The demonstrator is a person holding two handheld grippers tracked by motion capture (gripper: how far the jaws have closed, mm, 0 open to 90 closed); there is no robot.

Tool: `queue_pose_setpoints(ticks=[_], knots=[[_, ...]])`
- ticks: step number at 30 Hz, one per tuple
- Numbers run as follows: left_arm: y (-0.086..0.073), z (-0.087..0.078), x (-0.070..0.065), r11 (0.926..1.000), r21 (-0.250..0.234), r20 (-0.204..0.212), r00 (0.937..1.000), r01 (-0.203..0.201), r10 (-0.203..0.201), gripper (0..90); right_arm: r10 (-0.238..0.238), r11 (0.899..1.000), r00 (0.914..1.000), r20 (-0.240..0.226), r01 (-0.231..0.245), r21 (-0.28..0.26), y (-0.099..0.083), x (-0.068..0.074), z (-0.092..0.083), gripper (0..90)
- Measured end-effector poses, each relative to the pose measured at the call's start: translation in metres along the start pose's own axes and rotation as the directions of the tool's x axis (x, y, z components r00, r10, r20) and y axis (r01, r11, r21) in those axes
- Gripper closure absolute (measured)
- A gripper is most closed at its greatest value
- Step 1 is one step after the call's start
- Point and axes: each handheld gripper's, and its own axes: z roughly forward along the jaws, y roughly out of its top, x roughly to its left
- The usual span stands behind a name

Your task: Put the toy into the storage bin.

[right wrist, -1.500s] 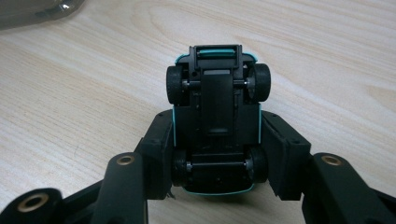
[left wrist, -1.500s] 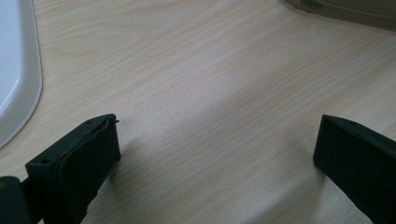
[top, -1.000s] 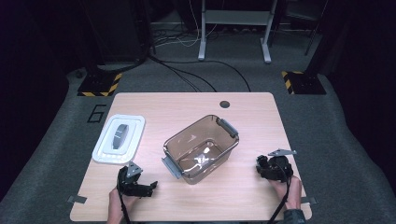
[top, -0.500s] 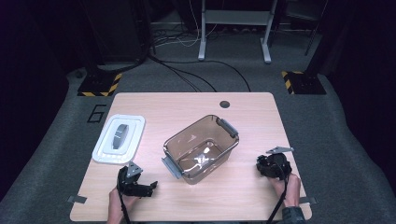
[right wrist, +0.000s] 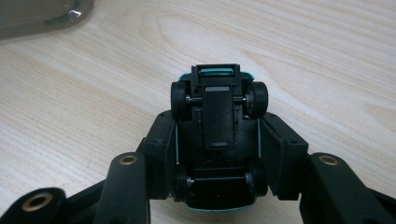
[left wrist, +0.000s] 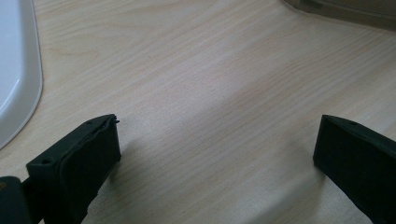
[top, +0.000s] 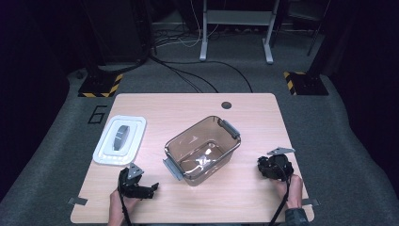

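Observation:
My right gripper is shut on a small toy car, which lies upside down between the pads. Its black underside and black wheels face the camera, and a teal body edge shows around them. In the high view that right gripper sits low over the table's near right part. My left gripper is at the near left, and its jaws stand open with only bare wood between them. A clear brownish plastic container with grey side latches stands empty mid-table, between the two grippers.
A white lid with a grey centre piece lies flat at the table's left, just beyond my left gripper; its rim shows at that view's left. The wooden table has a round cable hole at the back. Dark carpet surrounds it.

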Motion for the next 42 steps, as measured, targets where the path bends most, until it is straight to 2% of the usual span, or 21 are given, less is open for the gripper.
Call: queue_pose_setpoints(ticks=[4,7,17,21,22,23,27,42], knots=[[0.000,0.000,0.000,1.0000,0.002,-0.001,1.0000,-0.001,0.001,0.3,-0.009,1.000,0.9999,-0.006,0.009,-0.014,0.000,-0.001,-0.002,51.4],[0.000,0.000,0.000,1.0000,0.000,-0.001,1.0000,0.002,-0.002,0.3,0.006,1.000,0.9999,-0.009,-0.006,-0.029,0.001,-0.001,-0.005,51.4],[0.000,0.000,0.000,1.0000,-0.002,0.000,1.0000,0.003,-0.003,0.3,-0.014,0.999,0.9996,-0.025,0.013,-0.048,0.010,0.000,-0.017,51.4],[0.000,0.000,0.000,1.0000,-0.001,0.001,1.0000,0.003,-0.003,0.3,-0.012,0.999,0.9997,-0.022,0.011,-0.047,0.015,0.002,-0.022,51.3],[0.000,0.000,0.000,1.0000,-0.001,0.001,1.0000,0.003,-0.003,0.3,-0.026,0.998,0.9993,-0.026,0.025,-0.052,0.016,0.001,-0.023,51.3],[0.000,0.000,0.000,1.0000,-0.001,0.001,1.0000,0.003,-0.003,0.3,-0.011,0.999,0.9997,-0.020,0.010,-0.051,0.017,0.002,-0.024,51.3],[0.000,0.000,0.000,1.0000,-0.001,0.001,1.0000,0.003,-0.003,0.3,-0.032,0.998,0.9993,-0.020,0.030,-0.054,0.022,0.002,-0.028,51.3],[0.000,0.000,0.000,1.0000,-0.001,0.001,1.0000,0.003,-0.003,0.3,-0.047,0.997,0.9988,-0.012,0.046,-0.066,0.039,0.001,-0.043,51.3]])
